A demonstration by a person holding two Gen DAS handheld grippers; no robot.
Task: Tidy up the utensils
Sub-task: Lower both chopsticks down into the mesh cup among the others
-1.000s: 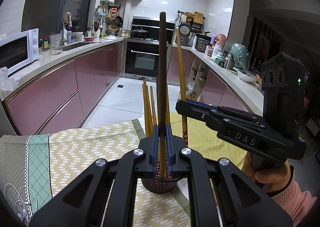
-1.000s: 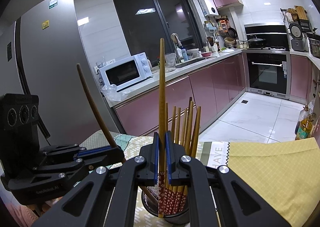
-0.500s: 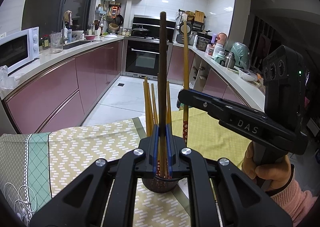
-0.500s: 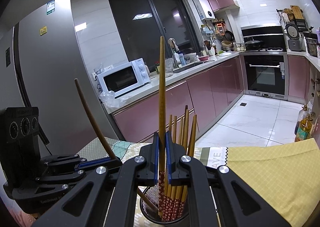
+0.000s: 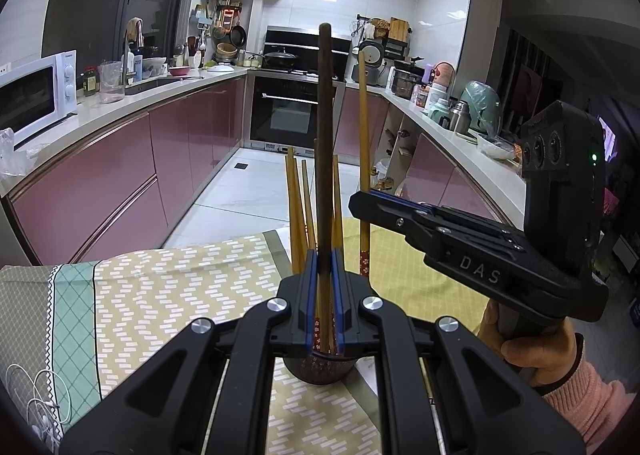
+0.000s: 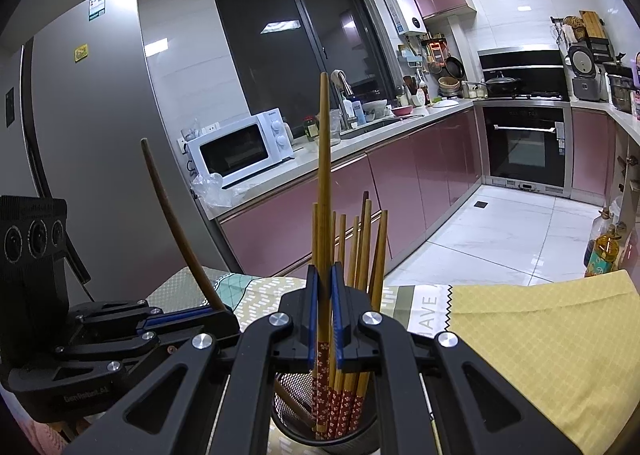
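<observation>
- The left tongs [image 5: 324,295] are clamped narrow on a dark wooden chopstick [image 5: 325,143], held upright with its lower end down in the mesh holder [image 5: 320,369]; from the right wrist view the same stick leans away to the left.
- The right tongs [image 6: 324,319] are pinched on a pale bamboo chopstick [image 6: 323,183] with a red floral tip, standing vertical; its tip appears to hang over the holder's rim, inside or just above it, though the tongs hide the exact depth.
- Several matching bamboo chopsticks [image 6: 360,251] already stand bunched in the holder, red floral ends down, touching one another.
- The holder sits on the desk, on a patterned yellow-green tablecloth [image 5: 168,287], with a plainer yellow cloth [image 6: 540,335] just beside it.
- A hand [image 5: 532,347] in a pink sleeve grips the right tool's handle.
- Step in hand, by judgement: seating two chopsticks into the holder at once, one per tool.
- The next move calls for lowering each stick until its tip meets the bottom, then easing the tongs apart without nudging the bundle or tipping the light holder.
- The two tools work close together over one small opening; a knock between them could jolt a stick out.
- Behind: pink kitchen cabinets [image 5: 104,191], a white microwave [image 6: 240,147] and an oven [image 5: 292,111], all well apart from the work.
</observation>
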